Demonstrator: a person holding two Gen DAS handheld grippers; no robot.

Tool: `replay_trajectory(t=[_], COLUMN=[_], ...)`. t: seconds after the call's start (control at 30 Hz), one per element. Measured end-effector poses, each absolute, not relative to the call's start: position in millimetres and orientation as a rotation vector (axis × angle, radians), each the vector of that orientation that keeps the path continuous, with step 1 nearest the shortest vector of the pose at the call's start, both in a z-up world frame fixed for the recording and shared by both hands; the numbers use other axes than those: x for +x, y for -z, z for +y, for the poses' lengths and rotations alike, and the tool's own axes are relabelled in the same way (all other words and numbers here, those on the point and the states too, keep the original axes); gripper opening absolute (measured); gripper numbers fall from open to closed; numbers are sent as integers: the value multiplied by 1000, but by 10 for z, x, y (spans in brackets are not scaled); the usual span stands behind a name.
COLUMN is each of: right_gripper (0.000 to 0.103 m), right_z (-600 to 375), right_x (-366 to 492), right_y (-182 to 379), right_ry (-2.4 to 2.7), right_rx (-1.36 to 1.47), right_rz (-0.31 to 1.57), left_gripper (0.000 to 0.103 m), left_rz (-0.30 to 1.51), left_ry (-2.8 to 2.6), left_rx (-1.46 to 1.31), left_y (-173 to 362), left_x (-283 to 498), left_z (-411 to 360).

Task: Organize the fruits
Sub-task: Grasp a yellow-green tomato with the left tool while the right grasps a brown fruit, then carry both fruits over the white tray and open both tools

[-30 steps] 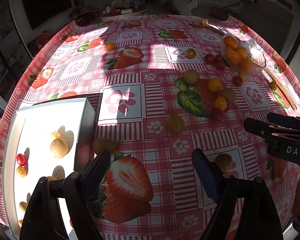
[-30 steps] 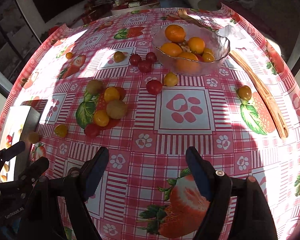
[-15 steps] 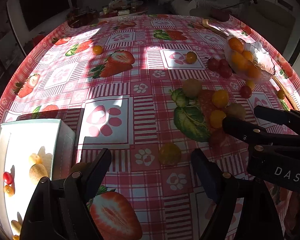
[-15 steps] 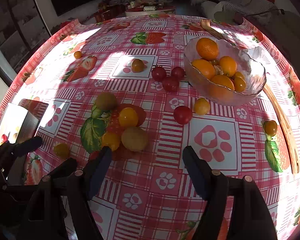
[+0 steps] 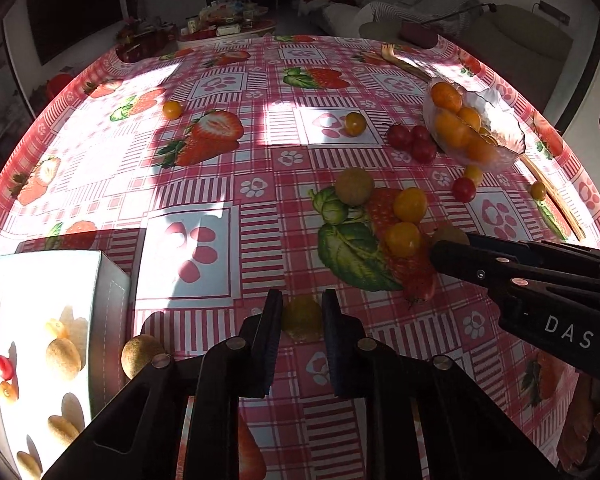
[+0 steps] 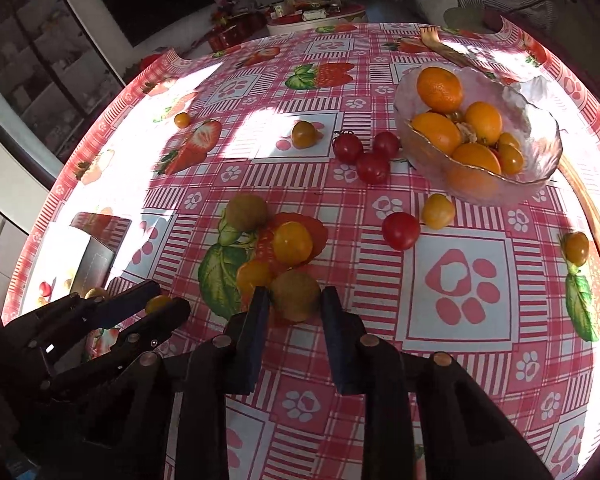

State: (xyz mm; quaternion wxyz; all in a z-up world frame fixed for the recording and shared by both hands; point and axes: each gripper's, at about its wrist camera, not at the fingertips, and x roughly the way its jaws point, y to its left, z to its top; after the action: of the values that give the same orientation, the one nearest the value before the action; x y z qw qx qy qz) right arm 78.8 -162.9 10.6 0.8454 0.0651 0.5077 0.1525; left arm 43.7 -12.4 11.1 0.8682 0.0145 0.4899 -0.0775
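My left gripper (image 5: 302, 307) points down at the strawberry tablecloth, its jaws closing on a small yellow tomato (image 5: 302, 319) and both pads touching it. My right gripper (image 6: 295, 300) is closing on a round brown fruit (image 6: 295, 295) beside two yellow tomatoes (image 6: 292, 243), with its pads against the fruit's sides. In the right wrist view the left gripper (image 6: 165, 301) shows at lower left with the yellow tomato (image 6: 158, 303) between its tips. A white box (image 5: 112, 280) at left holds brown fruits and small tomatoes. A glass bowl (image 6: 534, 94) holds oranges.
Loose fruit lies across the cloth: red tomatoes (image 6: 360, 156), a red one (image 6: 400, 230), yellow ones (image 6: 438, 211), another brown fruit (image 6: 246, 212) and one (image 5: 140, 356) beside the box. A long wooden utensil (image 6: 592, 208) lies right of the bowl.
Both grippers went from wide open to closed, the left on the yellow tomato and the right on the brown fruit. Both moved forward over the cloth toward the fruit cluster.
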Motion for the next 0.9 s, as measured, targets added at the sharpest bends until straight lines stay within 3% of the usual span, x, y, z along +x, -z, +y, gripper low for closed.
replay_trajectory(t=[0.9], right_gripper=[29], right_z=[-1999], right_x=[-146], right_y=[-193], right_ry=[-269], right_rx=[223], right_rz=[1106], left_gripper=[22], left_rz=[1015], left_ry=[193], left_rx=[-34], left_y=[-378], left_x=[-618], left_z=[71])
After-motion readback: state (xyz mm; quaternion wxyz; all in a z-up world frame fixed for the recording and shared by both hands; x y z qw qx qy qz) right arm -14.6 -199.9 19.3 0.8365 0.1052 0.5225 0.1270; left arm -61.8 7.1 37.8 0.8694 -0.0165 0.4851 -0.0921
